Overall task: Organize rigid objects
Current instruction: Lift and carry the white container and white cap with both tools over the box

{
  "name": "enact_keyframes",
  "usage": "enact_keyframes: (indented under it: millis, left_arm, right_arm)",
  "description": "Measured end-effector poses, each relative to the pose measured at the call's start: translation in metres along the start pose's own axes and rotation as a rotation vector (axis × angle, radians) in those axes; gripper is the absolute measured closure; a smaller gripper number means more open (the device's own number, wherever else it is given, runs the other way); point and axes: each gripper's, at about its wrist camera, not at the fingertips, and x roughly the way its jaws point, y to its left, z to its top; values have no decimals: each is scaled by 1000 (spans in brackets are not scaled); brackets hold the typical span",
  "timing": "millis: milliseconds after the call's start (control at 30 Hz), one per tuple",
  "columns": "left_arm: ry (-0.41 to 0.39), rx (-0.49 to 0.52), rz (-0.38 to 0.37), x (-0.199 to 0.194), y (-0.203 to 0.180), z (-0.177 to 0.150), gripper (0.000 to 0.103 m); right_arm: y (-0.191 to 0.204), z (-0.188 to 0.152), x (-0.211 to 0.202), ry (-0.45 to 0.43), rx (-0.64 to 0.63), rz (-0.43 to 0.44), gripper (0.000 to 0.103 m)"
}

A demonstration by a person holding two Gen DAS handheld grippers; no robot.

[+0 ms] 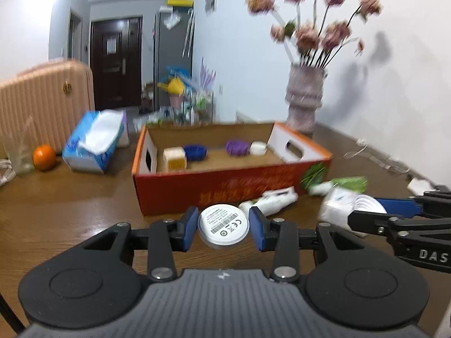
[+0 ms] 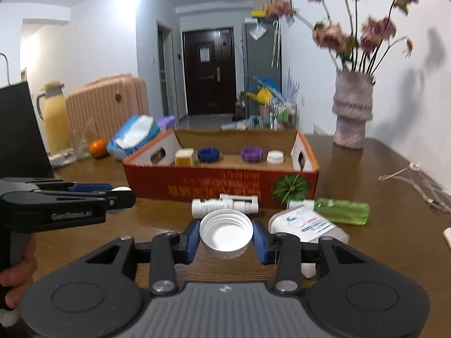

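My left gripper is shut on a white round disc with a label, held above the table in front of the red cardboard box. My right gripper is shut on a white screw cap, open side facing the camera, also in front of the box. Inside the box lie a cream cube, a blue lid, a purple lid and a white lid. The right gripper shows at the right in the left wrist view; the left gripper shows at the left in the right wrist view.
On the table by the box lie a white pump part, a green bottle and a white labelled pouch. A tissue box, an orange, a flower vase, a yellow thermos and cables stand around.
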Motion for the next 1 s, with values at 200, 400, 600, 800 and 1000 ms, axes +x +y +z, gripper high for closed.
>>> enact_keyframes:
  millis: [200, 400, 600, 800, 1000]
  left_arm:
    - [-96, -3, -2, -64, -17, 2, 63]
    - [-158, -14, -12, -116, -27, -5, 63]
    - [-218, -81, 9, -169, -25, -25, 63]
    - [-268, -150, 32, -213, -15, -54, 63]
    - [-226, -179, 46, -201, -2, -58, 63]
  right_arm:
    - [9, 0, -58, -67, -30, -25, 64]
    - [14, -5, -109, -124, -41, -36, 64]
    - [22, -13, -153, -187, -54, -48, 64]
    - [25, -23, -177, -188, -65, -51, 64]
    - [16, -24, -179, -191, -43, -75, 64]
